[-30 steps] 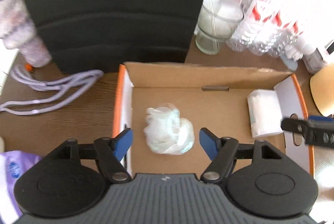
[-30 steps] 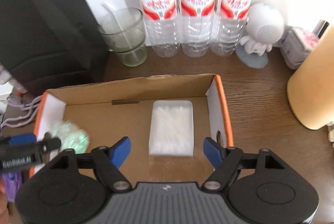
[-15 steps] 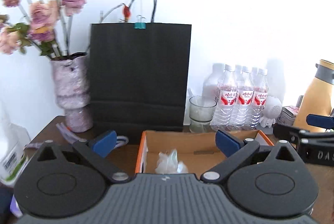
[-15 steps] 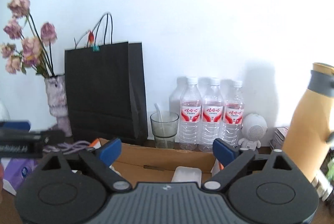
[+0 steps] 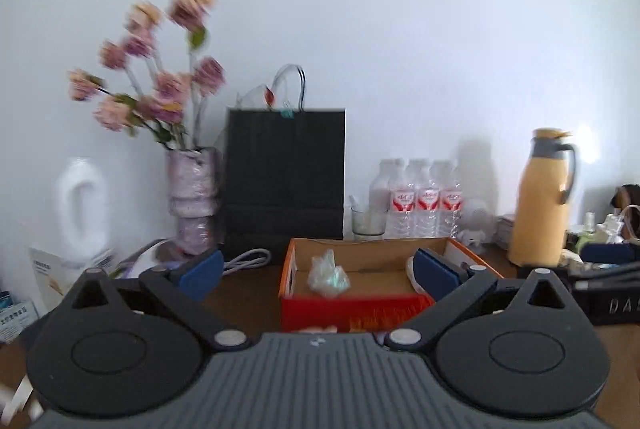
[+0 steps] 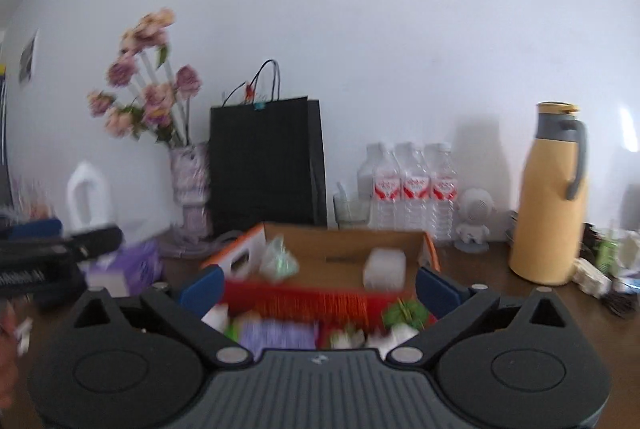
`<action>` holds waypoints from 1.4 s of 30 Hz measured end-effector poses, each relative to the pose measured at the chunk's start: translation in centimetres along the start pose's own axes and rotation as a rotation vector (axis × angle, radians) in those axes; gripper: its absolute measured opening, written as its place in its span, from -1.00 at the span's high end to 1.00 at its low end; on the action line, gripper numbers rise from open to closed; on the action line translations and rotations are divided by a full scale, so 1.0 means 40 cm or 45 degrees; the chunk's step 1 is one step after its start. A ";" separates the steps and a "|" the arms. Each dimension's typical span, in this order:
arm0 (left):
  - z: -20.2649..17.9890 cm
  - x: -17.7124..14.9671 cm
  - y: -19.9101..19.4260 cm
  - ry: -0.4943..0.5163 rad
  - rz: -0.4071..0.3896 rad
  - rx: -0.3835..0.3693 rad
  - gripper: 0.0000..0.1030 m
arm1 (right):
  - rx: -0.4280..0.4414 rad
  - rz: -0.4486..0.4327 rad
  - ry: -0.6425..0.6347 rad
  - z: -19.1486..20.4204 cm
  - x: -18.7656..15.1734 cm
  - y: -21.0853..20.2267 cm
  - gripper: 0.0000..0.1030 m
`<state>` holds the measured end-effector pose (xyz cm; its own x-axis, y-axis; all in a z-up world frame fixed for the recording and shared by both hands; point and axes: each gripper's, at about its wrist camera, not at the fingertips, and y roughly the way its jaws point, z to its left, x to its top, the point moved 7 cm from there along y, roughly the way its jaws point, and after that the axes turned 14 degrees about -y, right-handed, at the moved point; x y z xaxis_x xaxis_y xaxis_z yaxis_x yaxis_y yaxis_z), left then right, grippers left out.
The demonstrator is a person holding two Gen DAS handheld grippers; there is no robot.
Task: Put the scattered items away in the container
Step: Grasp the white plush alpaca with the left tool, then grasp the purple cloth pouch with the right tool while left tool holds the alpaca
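The cardboard box (image 5: pixel 352 309) with orange-red outer walls sits on the brown table ahead of both grippers. A crumpled clear plastic bag (image 5: pixel 328 275) lies in its left part and a white pack (image 6: pixel 384 267) in its right part. My left gripper (image 5: pixel 318 273) is open and empty, held back from the box. My right gripper (image 6: pixel 318 287) has its jaws opening, with nothing between them. Blurred small items lie in front of the box: a purple pack (image 6: pixel 276 335), a green thing (image 6: pixel 404 313) and white bits. Each gripper shows at the edge of the other's view.
A black paper bag (image 5: pixel 284 185), a vase of pink flowers (image 5: pixel 192 197), a glass (image 5: pixel 368 223) and three water bottles (image 5: pixel 428 205) line the wall. A yellow thermos jug (image 6: pixel 550 197) stands right, a white figurine (image 6: pixel 474 219) beside it, and a white jug (image 5: pixel 82 205) far left.
Both grippers drew back from above the box and tipped up from looking down to near level. Their jaws spread wider. The bag and the white pack stayed in the box.
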<state>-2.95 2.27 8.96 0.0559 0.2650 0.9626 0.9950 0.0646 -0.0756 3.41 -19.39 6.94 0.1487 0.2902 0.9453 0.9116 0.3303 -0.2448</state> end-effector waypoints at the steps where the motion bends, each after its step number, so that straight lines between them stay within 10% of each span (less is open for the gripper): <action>1: 0.012 -0.036 -0.072 -0.014 -0.043 0.003 -1.00 | -0.025 -0.003 -0.024 0.020 -0.036 -0.061 -1.00; 8: -0.042 -0.145 -0.208 0.204 0.006 -0.168 -1.00 | -0.029 -0.029 -0.108 0.165 -0.209 -0.287 -1.00; 18: 0.015 -0.247 -0.092 0.134 0.218 -0.074 -1.00 | 0.069 0.203 -0.009 0.164 -0.280 -0.171 -0.95; 25: 0.093 -0.129 0.191 0.123 0.332 0.117 -1.00 | 0.042 0.207 0.009 0.074 -0.213 -0.054 -0.84; 31: 0.098 -0.171 0.475 0.201 0.699 -0.078 -0.96 | 0.168 0.328 0.048 0.049 -0.190 0.098 -0.73; 38: 0.152 -0.237 0.619 0.164 1.067 -0.091 -0.16 | 0.306 0.394 -0.023 0.089 -0.167 0.277 -0.66; 42: 0.173 -0.237 0.606 0.115 1.055 -0.092 0.06 | 0.301 0.450 -0.002 0.097 -0.174 0.377 -0.58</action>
<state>20.07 7.97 -3.79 0.7750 0.1210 0.6203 0.6317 -0.1797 -0.7541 14.65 -12.95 -4.16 0.4359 0.4240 0.7939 0.6913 0.4070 -0.5970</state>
